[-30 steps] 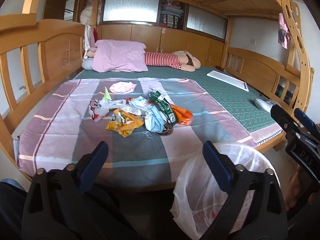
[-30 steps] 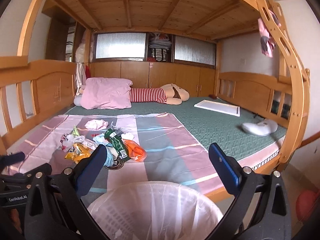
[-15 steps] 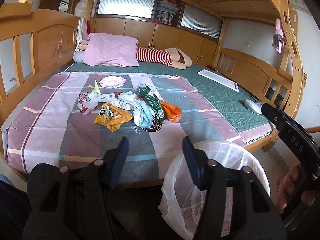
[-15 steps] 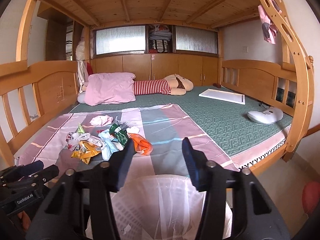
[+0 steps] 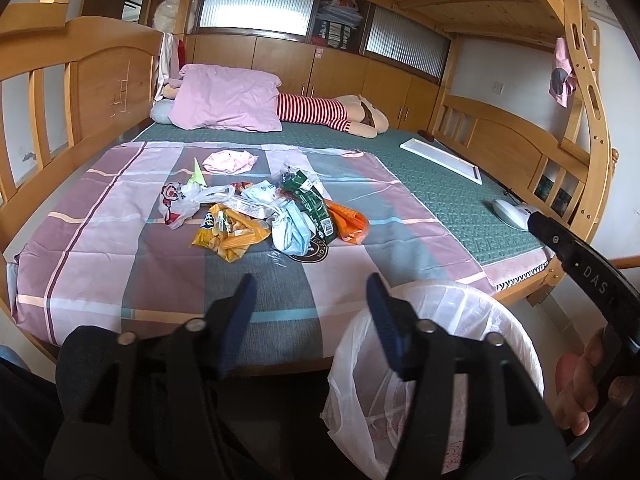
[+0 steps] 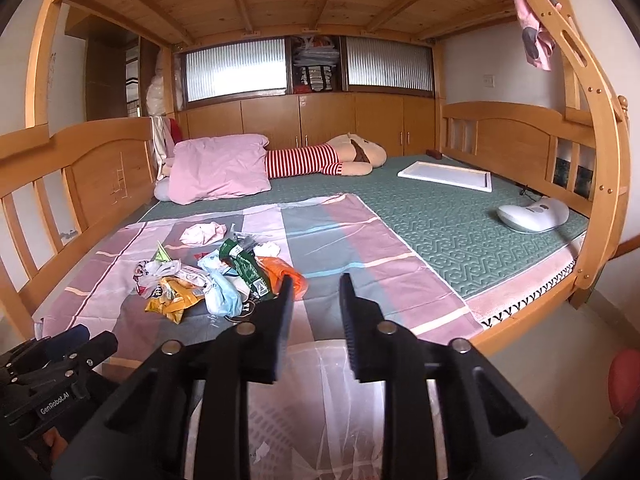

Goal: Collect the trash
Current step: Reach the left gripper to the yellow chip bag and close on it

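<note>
Left tool (image 5: 308, 292) "GenRobot.AI" opening, empty, right tool (image 6: 314, 292) perhaps "DAS", closing, empty

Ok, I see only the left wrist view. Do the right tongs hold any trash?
Observer: No. The right tongs are closing with nothing between them.
Operator: Is the bin full?
Observer: No. The lined bin looks nearly empty; only small white scraps show at the bottom.
Operator: Is anything on the floor?
Observer: Yes, a red round thing lies on the floor, to the right of the bed.
</note>
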Motion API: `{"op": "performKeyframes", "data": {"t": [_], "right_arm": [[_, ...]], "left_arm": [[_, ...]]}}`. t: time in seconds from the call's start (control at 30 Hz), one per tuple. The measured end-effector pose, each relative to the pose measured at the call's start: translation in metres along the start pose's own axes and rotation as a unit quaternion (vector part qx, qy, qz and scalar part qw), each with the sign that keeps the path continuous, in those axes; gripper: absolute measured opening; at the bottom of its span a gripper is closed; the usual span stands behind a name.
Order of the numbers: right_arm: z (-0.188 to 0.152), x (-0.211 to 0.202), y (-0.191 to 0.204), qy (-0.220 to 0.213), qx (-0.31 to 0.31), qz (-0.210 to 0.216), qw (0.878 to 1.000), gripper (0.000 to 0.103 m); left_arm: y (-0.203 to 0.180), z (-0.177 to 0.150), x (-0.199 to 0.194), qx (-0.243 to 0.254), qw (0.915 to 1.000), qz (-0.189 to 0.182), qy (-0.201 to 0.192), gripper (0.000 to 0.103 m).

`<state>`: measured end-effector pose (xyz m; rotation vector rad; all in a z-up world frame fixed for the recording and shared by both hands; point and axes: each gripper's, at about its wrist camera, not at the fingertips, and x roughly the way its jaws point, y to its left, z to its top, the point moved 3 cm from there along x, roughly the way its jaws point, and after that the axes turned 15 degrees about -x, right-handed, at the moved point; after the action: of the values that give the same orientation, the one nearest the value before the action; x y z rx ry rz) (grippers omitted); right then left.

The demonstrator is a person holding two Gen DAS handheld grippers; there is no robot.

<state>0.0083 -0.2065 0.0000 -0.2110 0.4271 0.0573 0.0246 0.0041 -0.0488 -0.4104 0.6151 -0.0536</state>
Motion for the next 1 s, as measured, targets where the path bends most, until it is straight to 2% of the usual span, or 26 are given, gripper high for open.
{"op": "performKeyframes", "data": {"t": [0.07,0.13,0.23,0.3,0.37,0.5,0.63,0.8,0.83,0.93,1.0], "right_arm": [[0.001,0.003,-0.001,0.006,0.002,0.013,1.000,0.046],[0.002,0.005,-0.002,0.008,-0.001,0.016,1.000,0.055],[0.004,0.010,-0.003,0.012,-0.008,0.012,1.000,0.059],[0.004,0.014,-0.006,0.018,-0.002,0.015,1.000,0.060],[0.002,0.020,-0.010,0.029,0.010,0.023,0.999,0.060],[-0.006,0.038,-0.017,0.068,0.024,0.034,0.997,0.060],[-0.017,0.065,-0.017,0.117,0.023,0.050,0.992,0.063],[-0.018,0.105,0.000,0.167,0.021,0.100,0.981,0.073],[-0.015,0.115,0.007,0.175,0.022,0.116,0.977,0.075],[-0.002,0.147,0.031,0.189,0.009,0.164,0.968,0.080],[0.006,0.169,0.048,0.198,-0.008,0.172,0.965,0.080]], "left_arm": [[0.002,0.001,0.000,-0.001,1.0000,0.000,-0.001,0.068],[0.007,0.004,0.004,-0.001,1.0000,0.008,-0.005,0.079],[0.025,0.012,0.022,-0.018,0.9993,0.033,0.004,0.084],[0.040,0.014,0.042,-0.047,0.9974,0.040,0.037,0.084],[0.055,0.021,0.070,-0.079,0.9935,0.030,0.076,0.084],[0.090,0.049,0.117,-0.105,0.9882,0.052,0.099,0.084],[0.127,0.082,0.176,-0.155,0.9763,0.066,0.136,0.087],[0.149,0.097,0.227,-0.180,0.9717,0.046,0.146,0.089],[0.151,0.097,0.235,-0.188,0.9691,0.041,0.154,0.089],[0.155,0.096,0.263,-0.251,0.9489,0.010,0.191,0.090],[0.149,0.095,0.274,-0.242,0.9482,0.005,0.206,0.089]]}}
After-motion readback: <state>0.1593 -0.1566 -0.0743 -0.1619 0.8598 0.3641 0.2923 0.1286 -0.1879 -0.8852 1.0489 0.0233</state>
